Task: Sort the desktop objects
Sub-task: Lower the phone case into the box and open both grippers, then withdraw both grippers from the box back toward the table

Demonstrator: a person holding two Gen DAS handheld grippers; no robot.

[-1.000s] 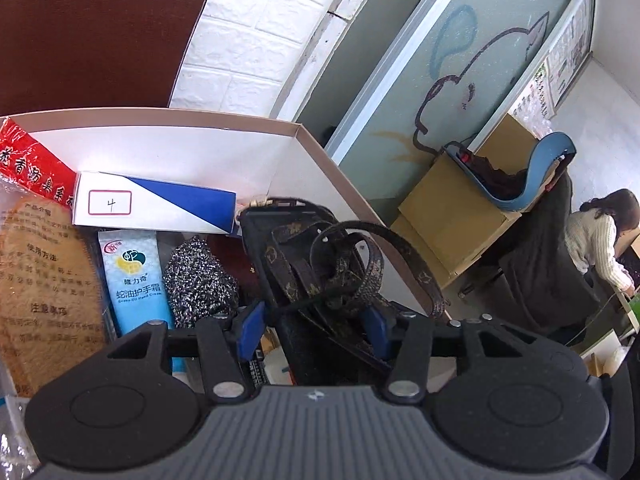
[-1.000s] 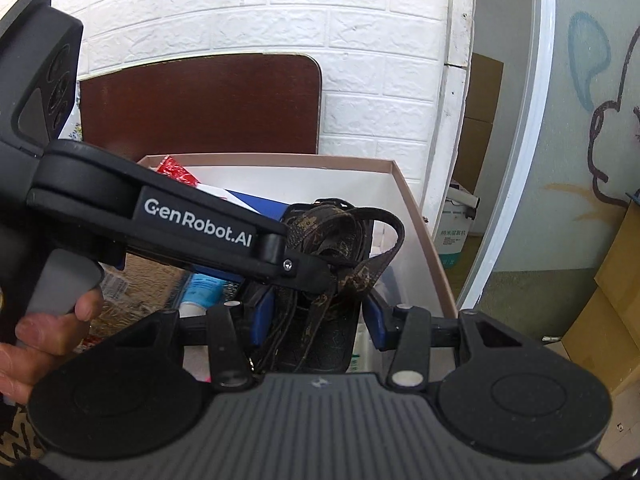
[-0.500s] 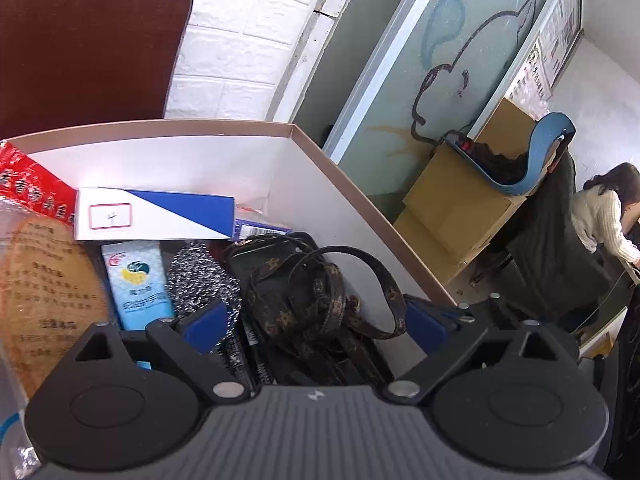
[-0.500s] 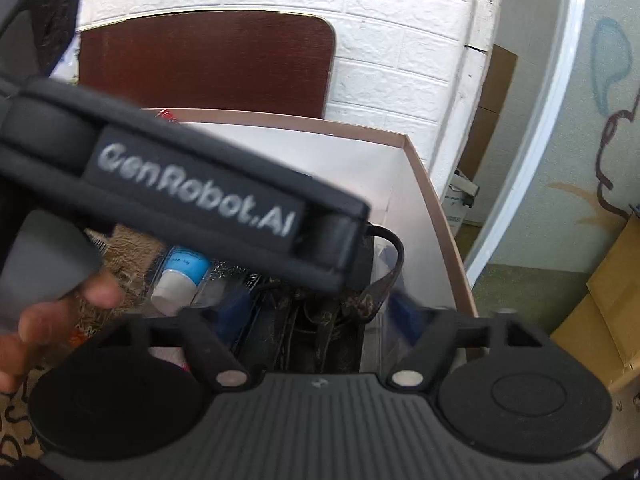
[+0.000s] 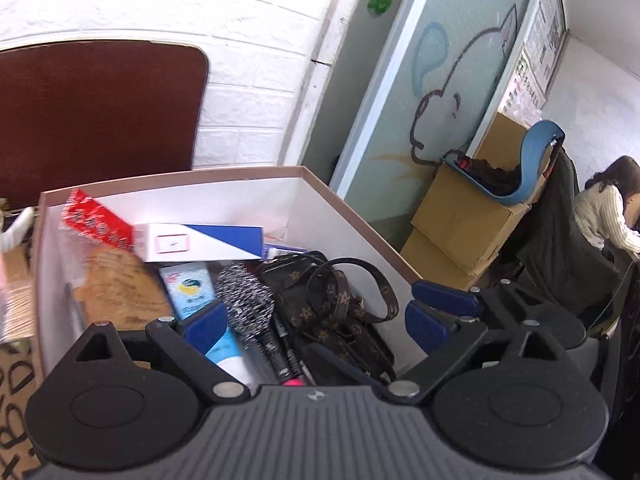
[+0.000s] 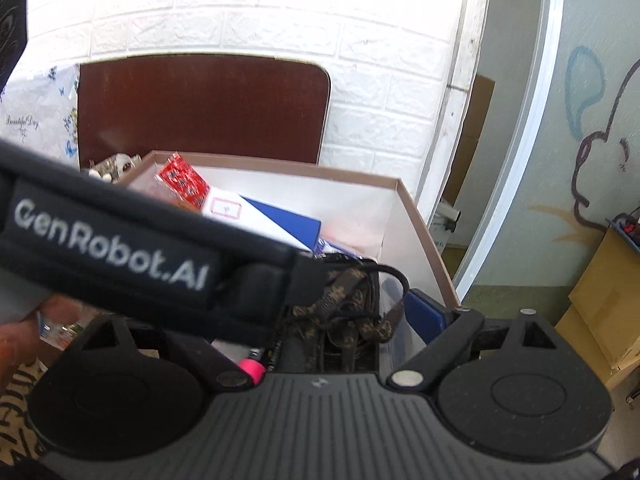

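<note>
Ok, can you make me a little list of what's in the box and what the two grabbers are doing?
container: white cardboard box with brown rim
bag: brown patterned strap bag, lying inside at the right
box item: blue-and-white carton at the back
snack: red packet, back left
tube: light blue hand cream tube
brush: round hairbrush beside the tube
left gripper: open, holding nothing, above the box
right gripper: open, holding nothing

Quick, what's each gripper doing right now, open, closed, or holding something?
Left gripper: open, holding nothing, above the brown patterned bag in the box.
Right gripper: open, holding nothing; its left finger is hidden behind the other gripper's body.
</note>
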